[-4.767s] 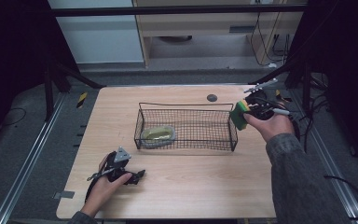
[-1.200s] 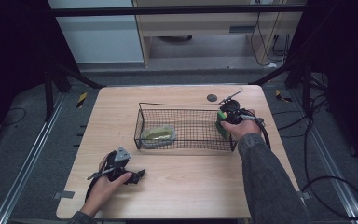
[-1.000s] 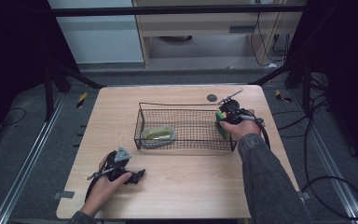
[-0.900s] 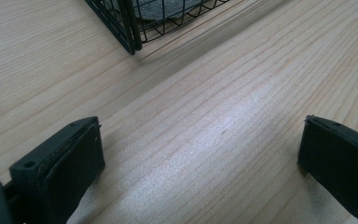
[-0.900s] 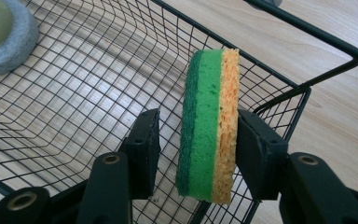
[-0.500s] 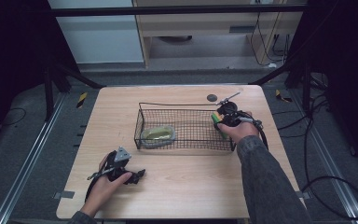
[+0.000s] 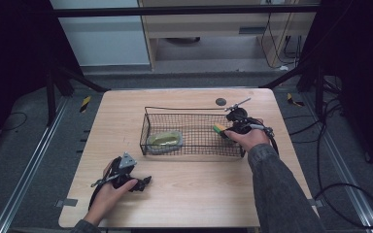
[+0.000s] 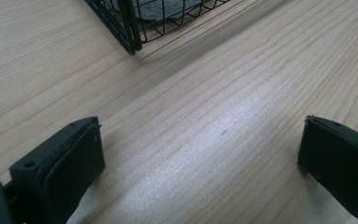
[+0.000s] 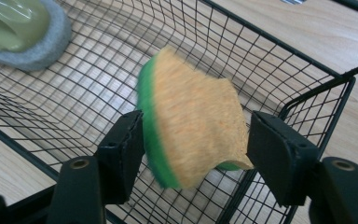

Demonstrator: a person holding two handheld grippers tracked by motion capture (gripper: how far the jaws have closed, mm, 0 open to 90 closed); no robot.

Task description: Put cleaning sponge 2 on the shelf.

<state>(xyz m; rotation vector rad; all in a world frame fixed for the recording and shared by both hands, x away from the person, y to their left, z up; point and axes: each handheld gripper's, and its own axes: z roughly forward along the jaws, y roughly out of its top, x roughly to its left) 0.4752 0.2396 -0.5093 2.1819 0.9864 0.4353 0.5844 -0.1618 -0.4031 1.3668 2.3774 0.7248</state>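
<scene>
From the high view, our right gripper (image 7: 222, 130) hangs over the wire basket's (image 7: 190, 151) right end, so the sponge (image 7: 218, 128) drops inside; our left gripper (image 7: 143, 181) rests on the table (image 7: 199, 189).

In the left gripper view, its jaws gape wide, holding nothing.

In the right gripper view, the jaws have just been opening; the yellow-green sponge (image 9: 191, 123) sits between them, apparently freed, above the basket floor.

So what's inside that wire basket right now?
At the wire basket's left end lies a grey pad with a green top. At its right end the right tool has a yellow-and-green sponge between its just-opening jaws. The sponge hides the mesh under it.
</scene>
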